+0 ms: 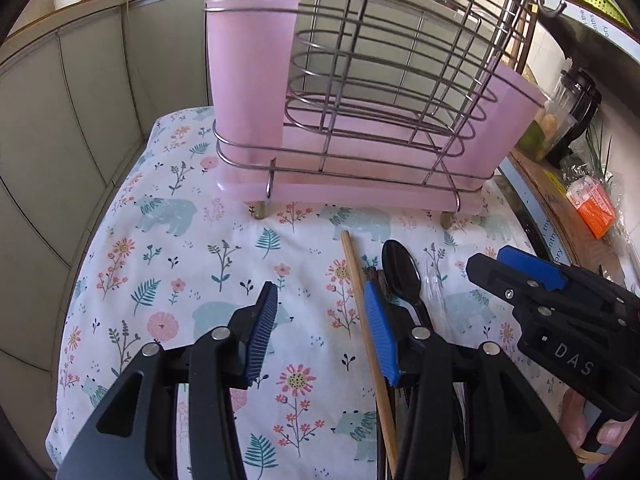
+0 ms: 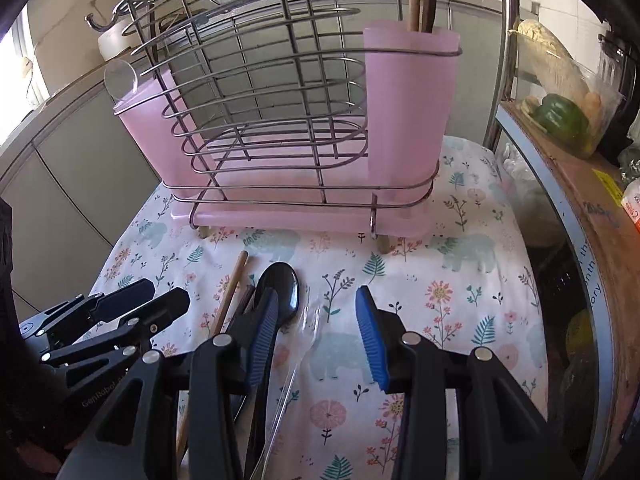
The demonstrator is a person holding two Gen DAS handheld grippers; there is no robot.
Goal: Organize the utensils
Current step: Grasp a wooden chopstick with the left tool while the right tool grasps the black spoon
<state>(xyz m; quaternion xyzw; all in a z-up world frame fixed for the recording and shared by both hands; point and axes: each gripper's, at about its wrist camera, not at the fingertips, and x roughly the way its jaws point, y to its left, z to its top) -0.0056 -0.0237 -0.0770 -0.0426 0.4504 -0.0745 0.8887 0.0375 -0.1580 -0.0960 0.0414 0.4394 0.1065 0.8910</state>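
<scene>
On the floral cloth, loose utensils: a black spoon (image 2: 280, 284), a clear plastic fork (image 2: 304, 332), a pale wooden chopstick (image 1: 362, 312) and a darker stick (image 2: 244, 300) lie close together, lengthwise, in front of the rack.
Black spoon: bowl towards the rack, handle running back under the grippers; it looks like light, stiff plastic with a glossy, likely slippery skin. Best taken across the narrow neck or handle, not the rounded bowl.
Clear fork: just right of the spoon, hard to make out against the print. Probably thin and brittle, so a gentle pinch on the shaft, away from the tines, seems wise.
Wooden chopstick: left of the spoon, thin, rigid and light; it may roll, so a grip near the middle would keep it level.
Left gripper (image 1: 324, 332): fingers spread, nothing between them; its right pad sits just over the chopstick and spoon handle.
Right gripper (image 2: 318, 336): fingers spread and empty, straddling the fork, its left pad over the spoon.
Wire rack (image 1: 380, 80): stands beyond the utensils on a pink tray, a pink cup (image 1: 250, 76) at each end; one already holds sticks, the other a clear spoon.
Cloth (image 1: 168, 248): soft, so thin handles may sink in and need a low, flat pinch.
</scene>
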